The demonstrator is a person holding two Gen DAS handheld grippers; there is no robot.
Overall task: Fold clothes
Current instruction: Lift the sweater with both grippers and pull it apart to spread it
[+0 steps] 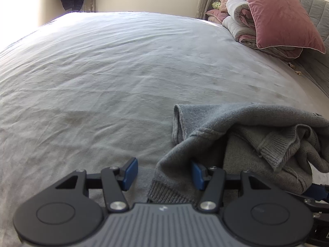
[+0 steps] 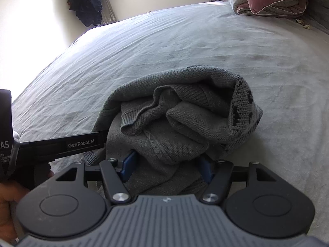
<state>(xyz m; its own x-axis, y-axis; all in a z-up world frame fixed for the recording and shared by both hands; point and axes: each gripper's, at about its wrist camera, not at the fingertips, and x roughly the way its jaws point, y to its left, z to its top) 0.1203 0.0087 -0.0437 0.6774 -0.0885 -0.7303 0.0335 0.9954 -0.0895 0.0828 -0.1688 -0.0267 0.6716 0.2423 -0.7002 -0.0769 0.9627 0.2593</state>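
Note:
A grey knitted sweater [image 2: 181, 119] lies crumpled in a heap on the bed; it also shows in the left wrist view [image 1: 246, 135]. My left gripper [image 1: 163, 174] is open at the heap's left edge, with a ribbed hem between its blue fingers [image 1: 130, 174]. My right gripper [image 2: 166, 167] is open with the near side of the heap lying between its fingers [image 2: 127, 165]. The left gripper's black body [image 2: 61, 144] shows at the left of the right wrist view, beside the sweater.
The bed has a wrinkled pale grey sheet [image 1: 102, 72]. A pink pillow [image 1: 283, 14] rests on a folded quilt [image 1: 238, 20] at the far right corner. Dark clothes [image 2: 88, 2] hang on the far wall by a window.

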